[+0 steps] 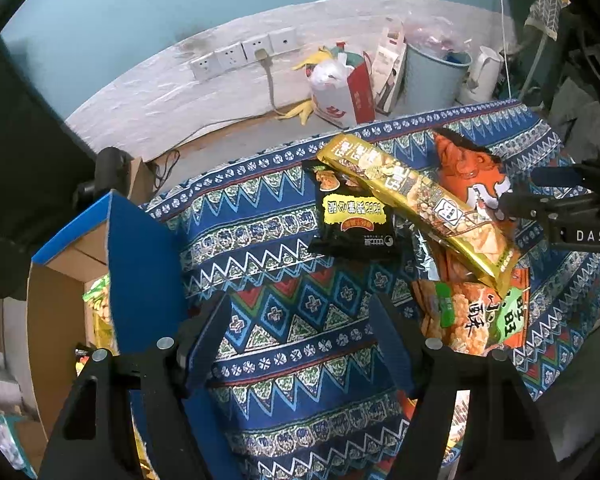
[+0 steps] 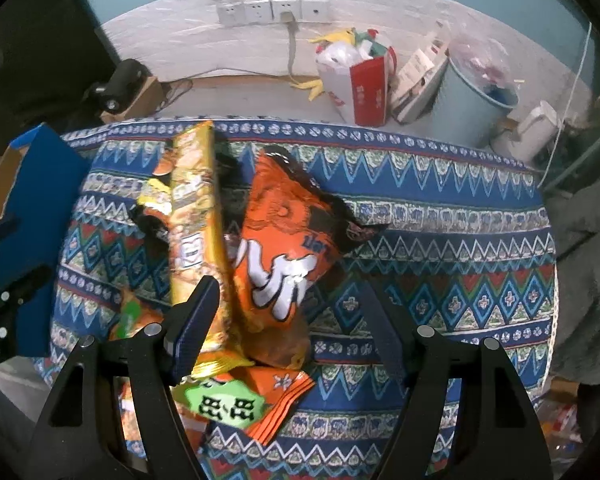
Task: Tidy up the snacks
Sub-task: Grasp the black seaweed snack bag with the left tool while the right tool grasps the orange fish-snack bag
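Observation:
Snack packs lie on a patterned blue cloth [image 1: 284, 296]. A long gold pack [image 1: 416, 200] lies across a black pack [image 1: 354, 220], an orange bag [image 1: 470, 170] and an orange-green cracker pack [image 1: 476, 316]. My left gripper [image 1: 300, 320] is open and empty over bare cloth, left of the pile. My right gripper [image 2: 288, 312] is open, its jaws straddling the orange bag [image 2: 284, 248], with the gold pack [image 2: 196, 216] at its left finger. The cracker pack [image 2: 236, 400] lies under it. The right gripper also shows at the right edge of the left wrist view [image 1: 540, 192].
A cardboard box with blue flaps [image 1: 136, 272] stands at the cloth's left edge, with snacks inside. Beyond the cloth are a wall with sockets [image 1: 244, 54], a red-white bag [image 2: 360, 84], a pale blue bin [image 2: 476, 100] and a white kettle [image 2: 532, 128].

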Motion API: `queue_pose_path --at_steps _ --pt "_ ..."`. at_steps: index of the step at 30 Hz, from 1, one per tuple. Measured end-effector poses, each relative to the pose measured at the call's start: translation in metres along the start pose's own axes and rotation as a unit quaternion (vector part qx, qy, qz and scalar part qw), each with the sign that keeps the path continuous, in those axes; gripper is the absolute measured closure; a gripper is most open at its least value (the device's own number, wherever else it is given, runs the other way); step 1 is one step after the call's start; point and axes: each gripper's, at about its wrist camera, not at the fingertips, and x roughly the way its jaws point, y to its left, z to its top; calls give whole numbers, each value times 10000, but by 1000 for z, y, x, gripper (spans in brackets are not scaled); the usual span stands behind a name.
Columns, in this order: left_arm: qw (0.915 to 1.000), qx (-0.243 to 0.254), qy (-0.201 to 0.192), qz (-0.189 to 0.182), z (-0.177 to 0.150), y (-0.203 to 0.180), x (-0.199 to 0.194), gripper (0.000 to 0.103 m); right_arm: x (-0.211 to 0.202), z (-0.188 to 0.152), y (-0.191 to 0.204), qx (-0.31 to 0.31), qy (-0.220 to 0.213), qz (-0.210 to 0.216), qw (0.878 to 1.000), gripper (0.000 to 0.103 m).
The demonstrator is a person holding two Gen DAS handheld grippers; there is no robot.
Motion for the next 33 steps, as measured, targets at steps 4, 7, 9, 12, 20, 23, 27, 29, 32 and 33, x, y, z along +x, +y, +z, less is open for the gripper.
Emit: queue_pose_path --at_steps 4,7,9,12,20,23,27,29,32,33 --pt "10000 -25 96 -4 5 0 12 30 14 2 -8 147 74 102 9998 30" --pt "9998 -70 163 -26 9 2 19 30 24 5 -11 264 146 218 9993 30" --pt "9998 -99 195 -13 12 3 24 30 35 5 -14 357 253 286 9986 30" --pt "9996 -155 244 -12 17 4 30 30 46 6 -17 517 350 495 9968 30" --pt "9983 -337 451 -144 33 2 57 27 66 7 -9 400 471 766 9952 50" --pt "9972 -449 542 -235 39 3 69 27 65 9 -7 125 452 535 9975 67" --pt "9938 -735 677 -489 48 4 84 27 58 11 -11 -200 350 13 9992 72" --pt "9918 -875 743 -564 52 3 88 26 55 12 -19 -249 309 -212 9990 72" --pt "9877 -1123 799 -739 59 2 93 24 53 12 -37 -198 312 -490 9981 72" --pt "9866 -1187 794 -785 62 1 94 23 54 13 -41 -153 325 -499 9981 71"
